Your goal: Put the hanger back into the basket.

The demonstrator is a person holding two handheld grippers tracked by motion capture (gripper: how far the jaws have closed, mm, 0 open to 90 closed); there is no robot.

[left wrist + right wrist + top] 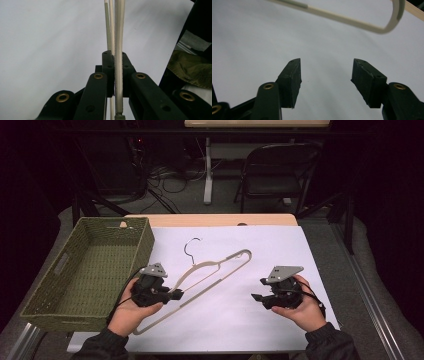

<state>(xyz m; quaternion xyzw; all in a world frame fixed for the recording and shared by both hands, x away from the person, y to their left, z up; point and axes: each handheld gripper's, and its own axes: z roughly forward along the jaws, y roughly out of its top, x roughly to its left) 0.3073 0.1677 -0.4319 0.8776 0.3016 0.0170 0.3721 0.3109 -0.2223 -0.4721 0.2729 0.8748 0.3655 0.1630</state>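
A cream clothes hanger (212,270) with a dark wire hook lies slanted over the white sheet (240,320), one end raised. My left gripper (176,294) is shut on the hanger's lower bar. Seen from the left gripper view, the two black pads pinch the pale bar (118,75), which runs straight up between them. My right gripper (258,290) hovers over the sheet to the right of the hanger, jaws wide apart and empty. Past its fingertips (292,77) in the right gripper view, the hanger's rounded end (387,25) crosses the top.
A green woven basket (35,307) stands at the left edge of the table, close to my left hand. Behind the table are a folding chair (280,170) and cables on the floor. White sheet lies bare between and in front of the hands.
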